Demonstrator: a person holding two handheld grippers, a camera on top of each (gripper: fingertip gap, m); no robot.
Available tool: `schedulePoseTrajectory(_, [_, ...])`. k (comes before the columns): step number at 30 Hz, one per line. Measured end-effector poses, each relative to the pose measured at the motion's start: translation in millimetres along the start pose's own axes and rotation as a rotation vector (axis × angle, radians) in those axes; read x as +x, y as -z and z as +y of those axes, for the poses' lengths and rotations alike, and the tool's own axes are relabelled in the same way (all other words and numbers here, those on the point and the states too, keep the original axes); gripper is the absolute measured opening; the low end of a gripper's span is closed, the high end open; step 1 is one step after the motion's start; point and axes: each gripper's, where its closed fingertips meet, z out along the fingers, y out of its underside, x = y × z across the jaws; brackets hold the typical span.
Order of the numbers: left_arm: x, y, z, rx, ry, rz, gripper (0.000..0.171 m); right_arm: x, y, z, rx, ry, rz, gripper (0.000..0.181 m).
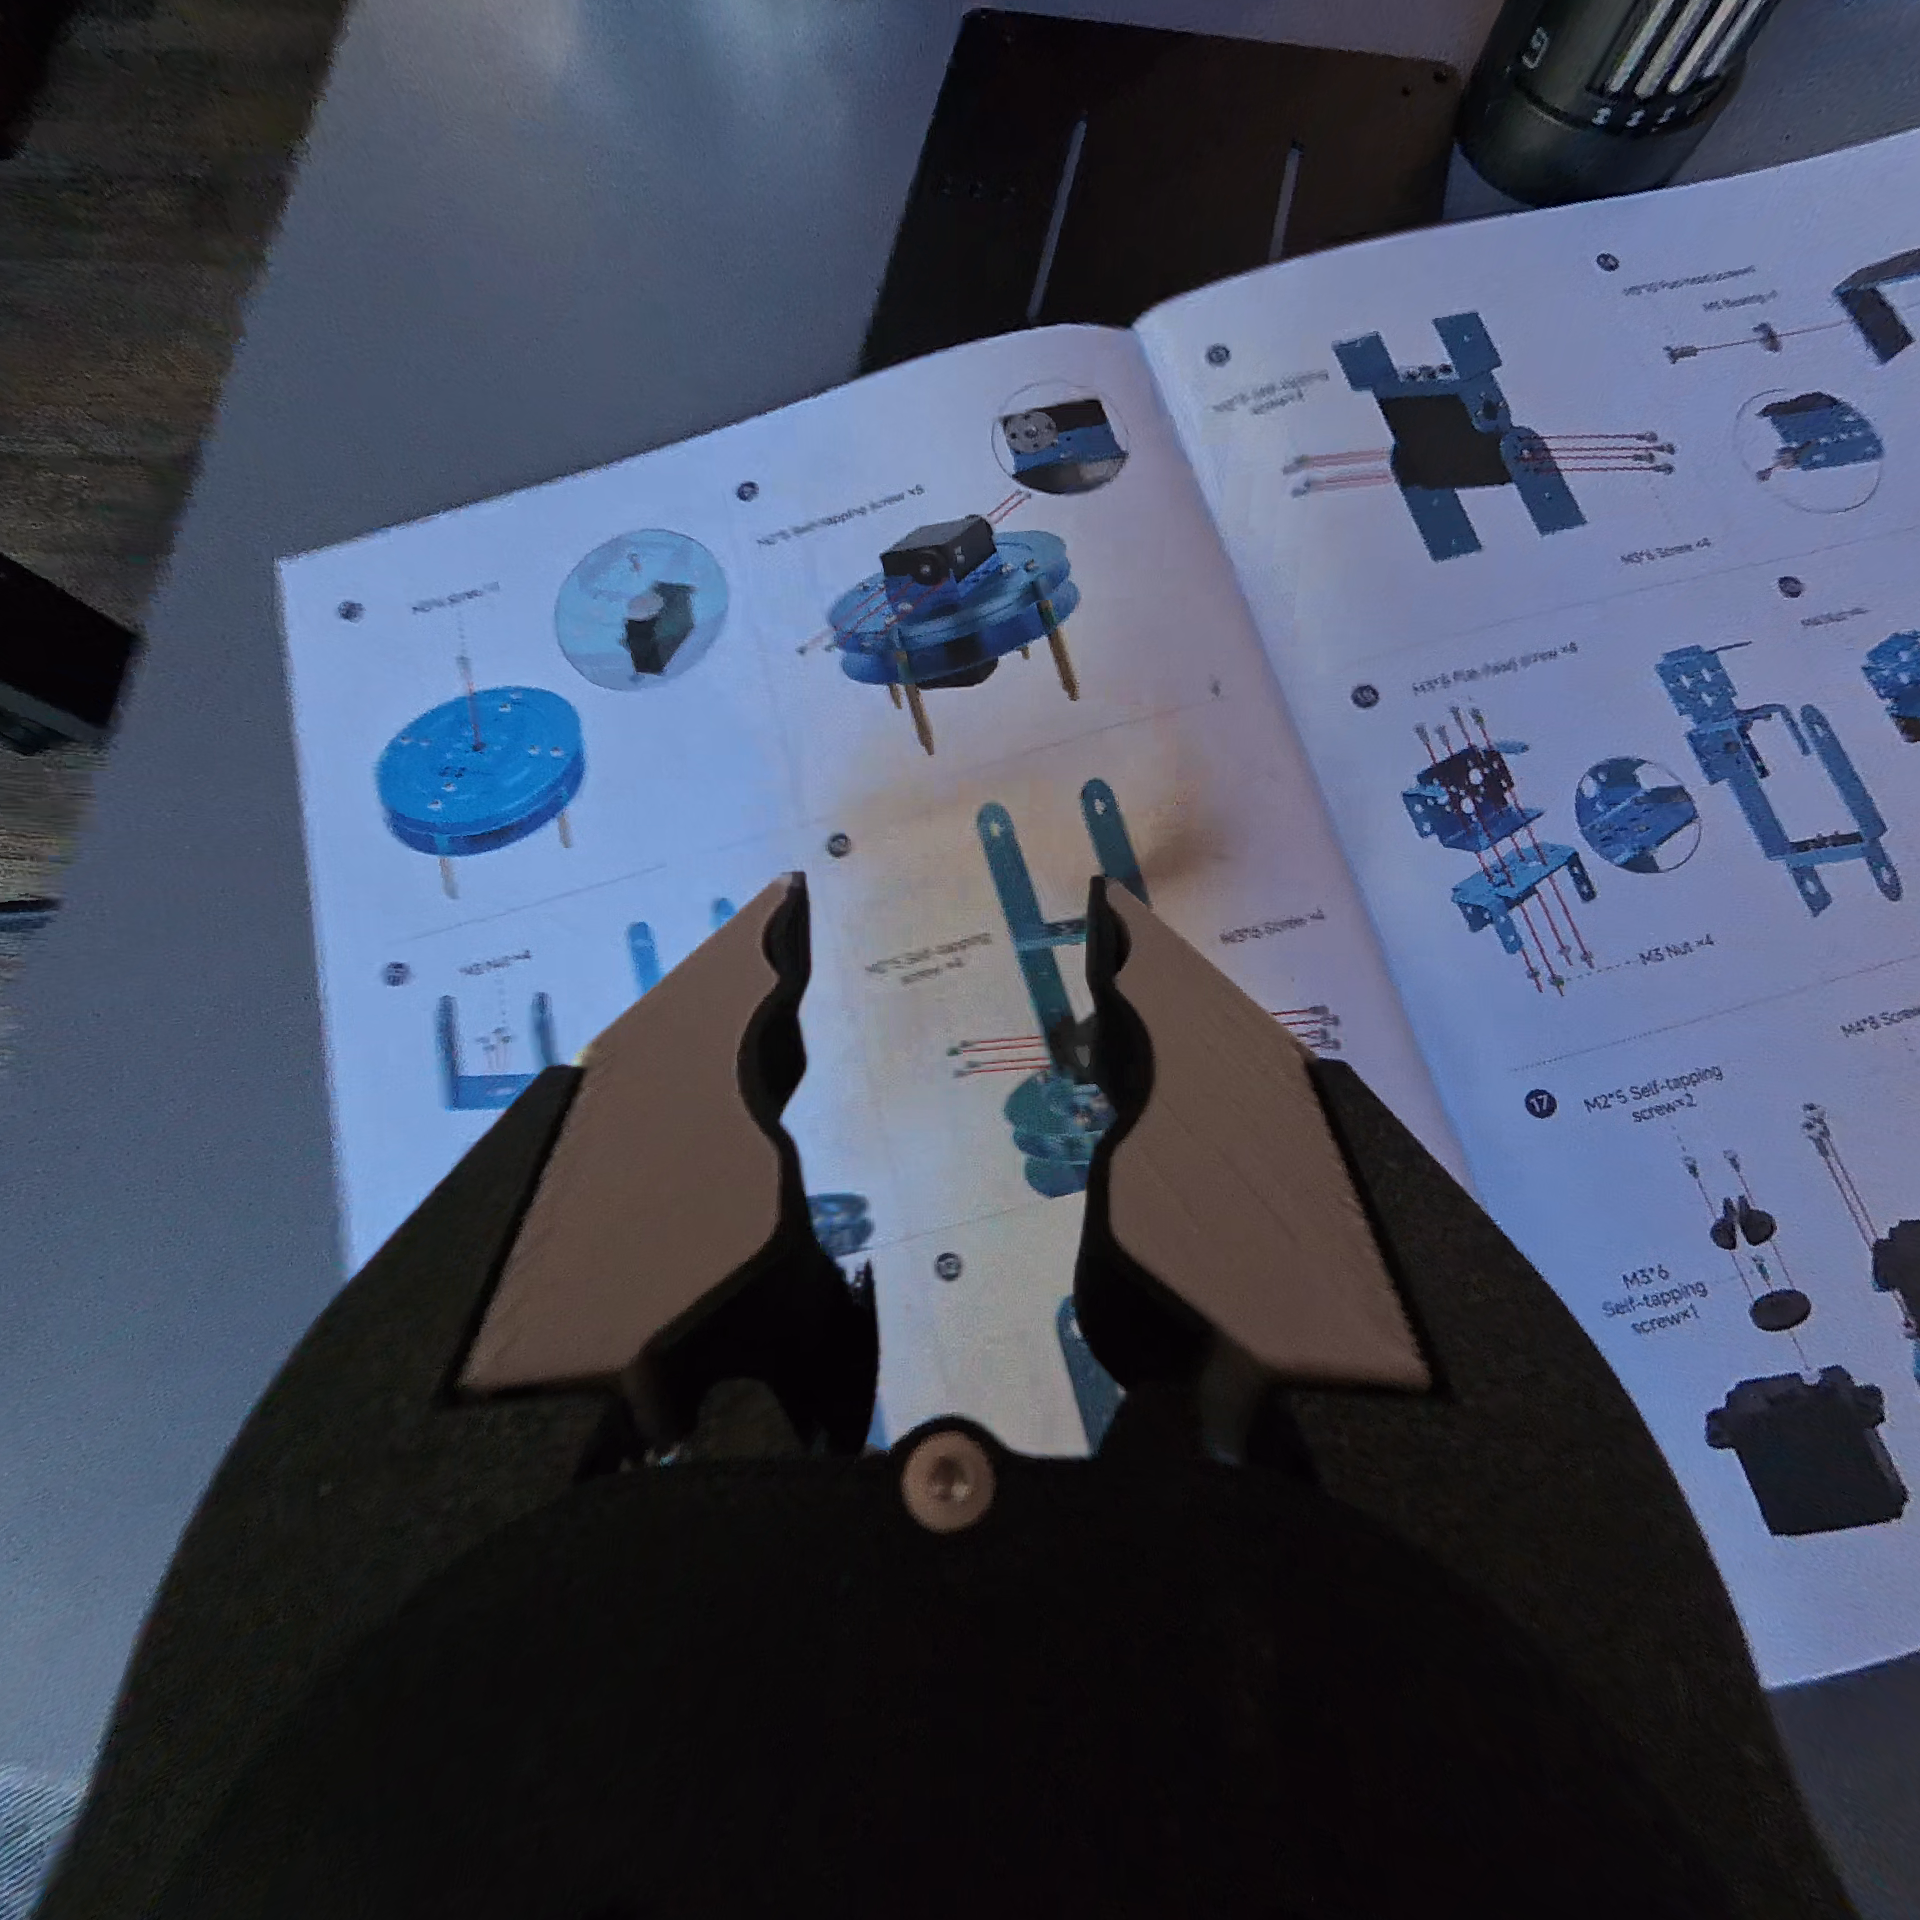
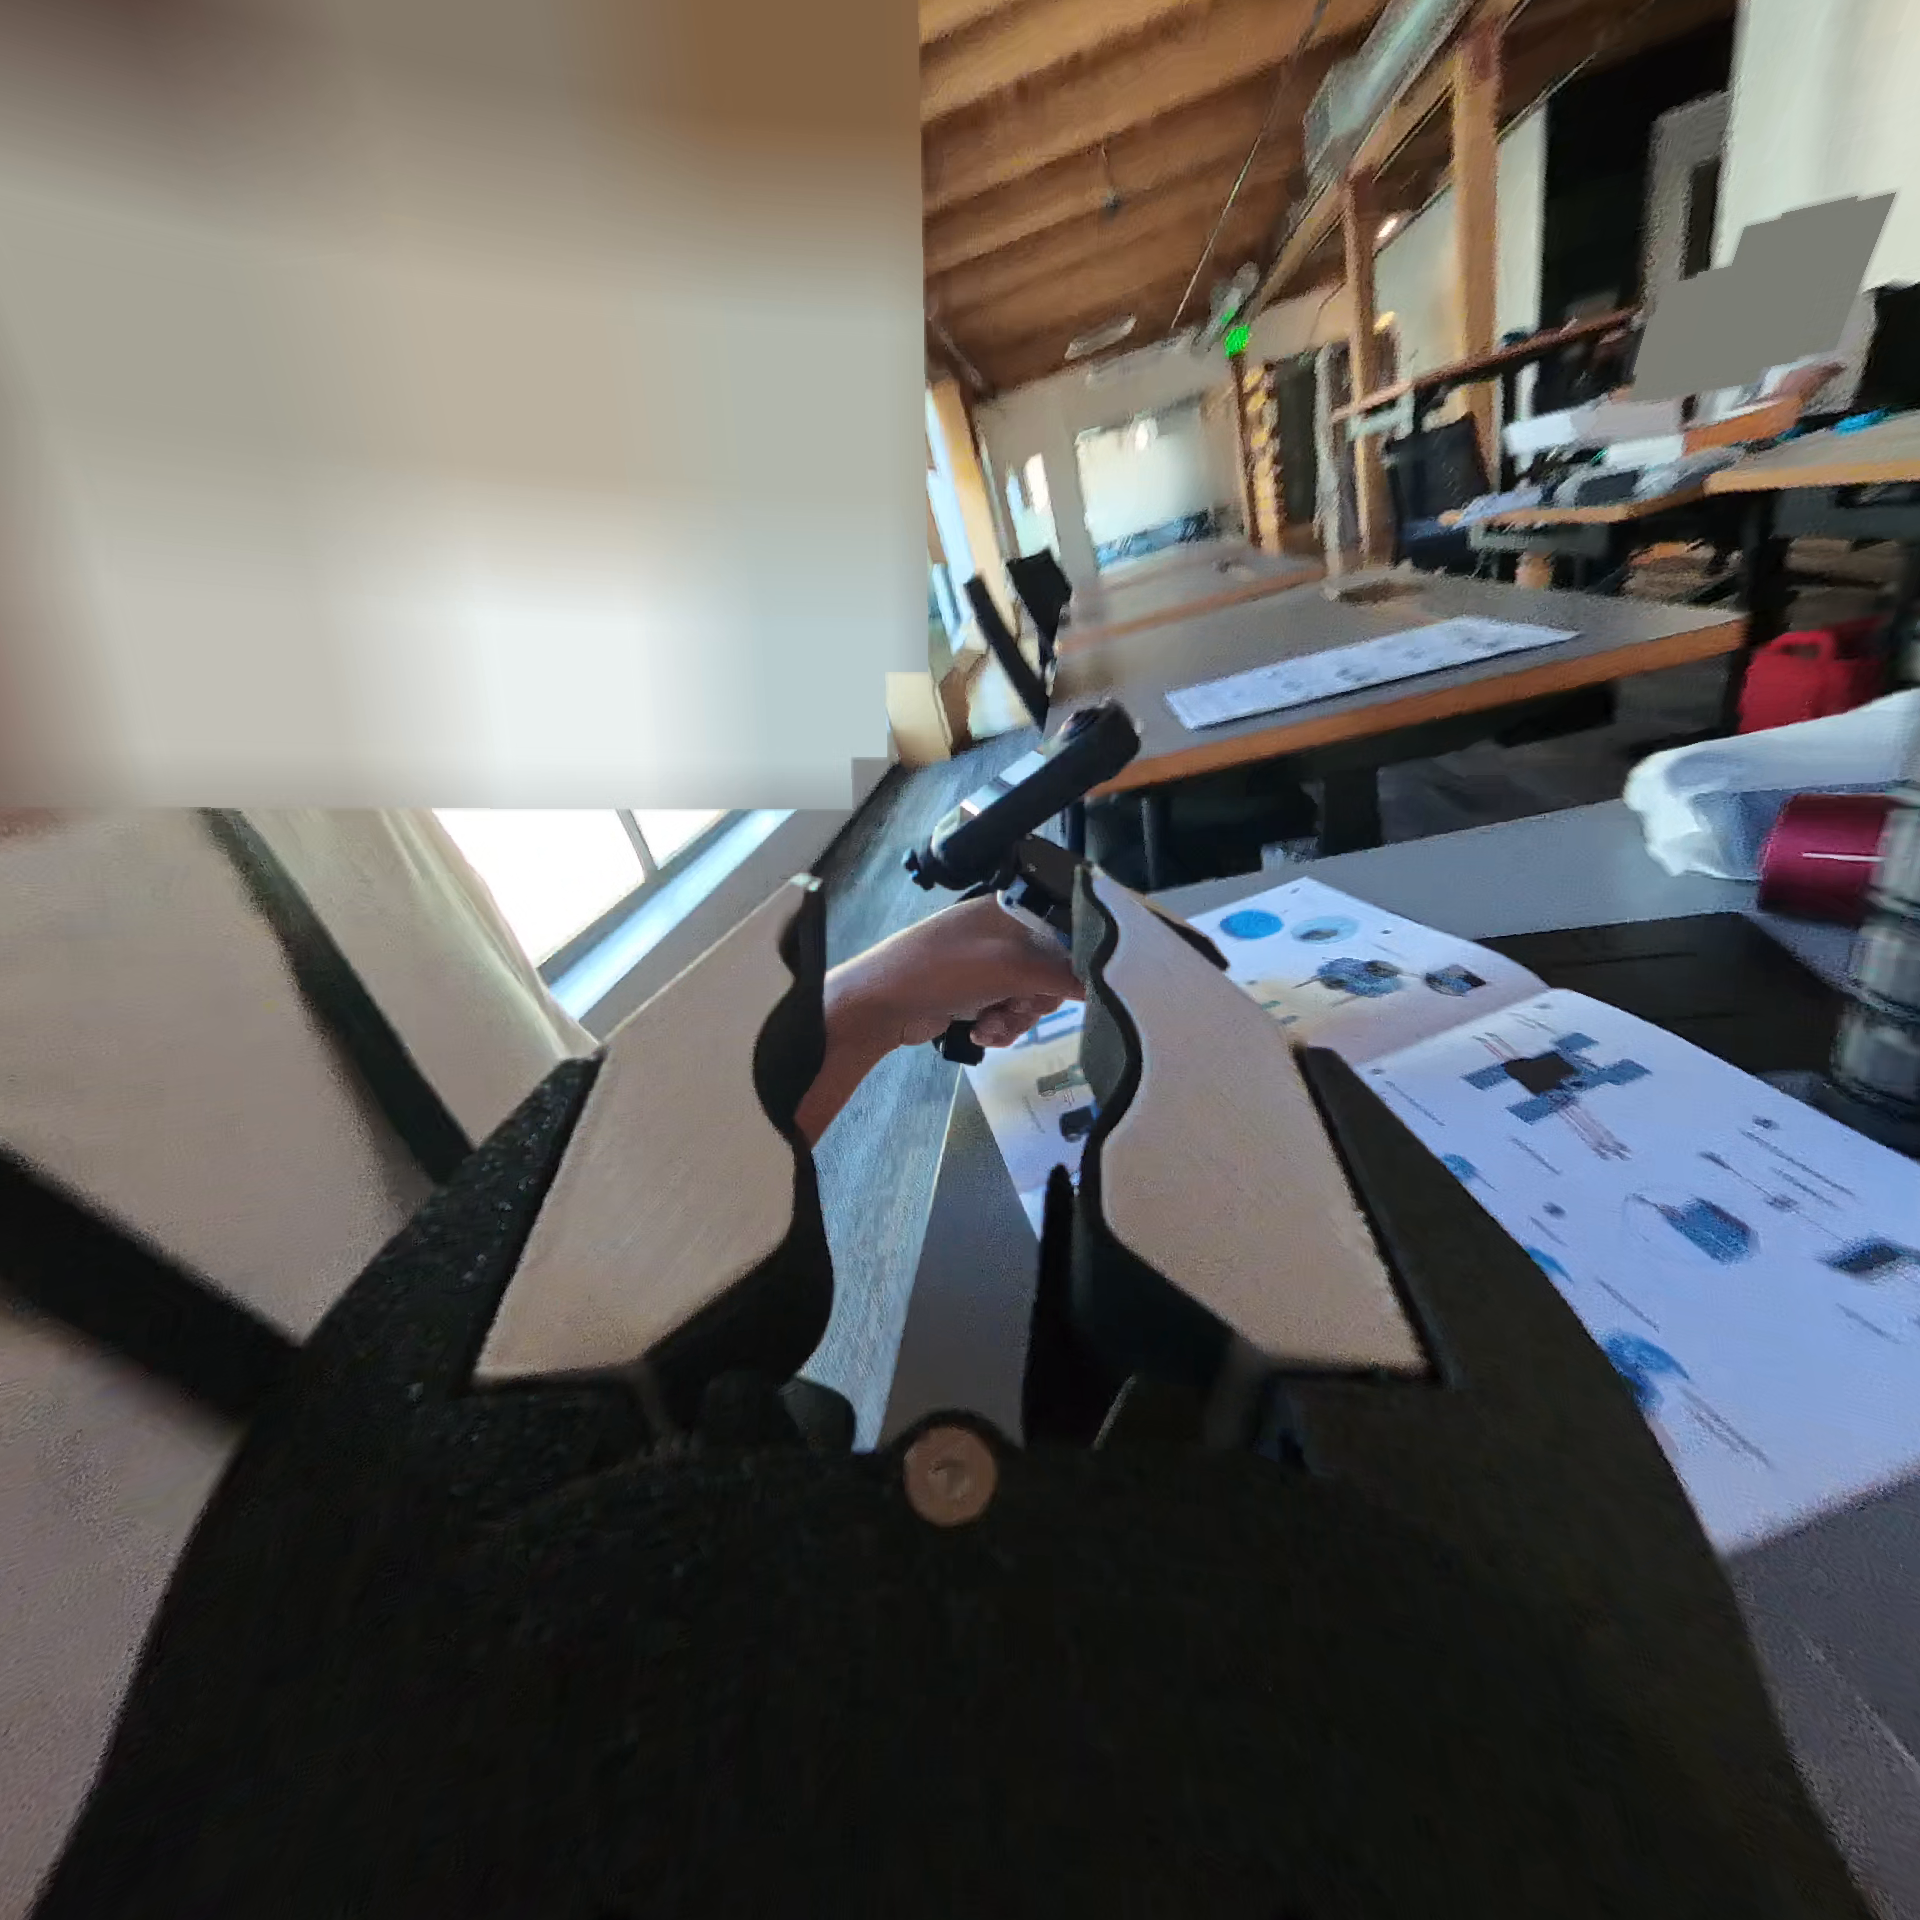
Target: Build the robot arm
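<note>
Left gripper is hovering right over the open instruction booklet, jaws spread with nothing between them. Right gripper is sitting off the near edge of the tabletop, jaws spread and empty too, pointing at the hand that's holding the other gripper. Beyond the booklet a black slotted plate is lying half tucked under it, and a dark cylinder is standing beside that. My guess: thin pages are going to crumple or slide if those jaws drag down on them.
</note>
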Motion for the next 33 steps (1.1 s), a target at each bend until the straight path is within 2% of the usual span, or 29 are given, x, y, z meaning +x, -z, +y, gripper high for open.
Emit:
schedulePoseTrajectory(2, [-8,13,-16,0.025,-0.051,-0.069,0.053,10,54,-20,0.042,-0.004,0.096,0.048])
schedulePoseTrajectory(4, [6,27,-42,0.088,-0.111,-0.054,0.053,40,119,-31,0.014,0.055,0.313,0.048])
schedulePoseTrajectory(6, [40,38,-66,0.142,-0.171,0.053,0.053,77,188,-34,-0.065,0.103,0.529,0.048])
schedulePoseTrajectory(10, [123,49,-106,0.211,-0.264,0.244,0.053,158,319,-27,-0.332,0.204,0.919,0.051])
schedulePoseTrajectory(12, [163,54,-121,0.253,-0.315,0.290,0.053,185,358,-27,-0.359,0.205,0.995,0.050])
schedulePoseTrajectory(16, [245,56,-129,0.316,-0.376,0.408,0.053,210,386,-17,-0.315,0.137,1.044,0.050])
schedulePoseTrajectory(19, [289,48,-124,0.282,-0.402,0.467,0.053,217,398,1,-0.346,0.101,1.085,0.049])
schedulePoseTrajectory(24, [326,34,-140,0.288,-0.459,0.491,0.052,221,413,18,-0.465,0.165,1.199,0.043])
schedulePoseTrajectory(29, [354,18,-165,0.271,-0.469,0.561,0.052,217,405,33,-0.501,0.044,1.181,0.045])
schedulePoseTrajectory(33, [368,4,-178,0.286,-0.505,0.567,0.052,218,424,35,-0.567,0.055,1.265,0.041])
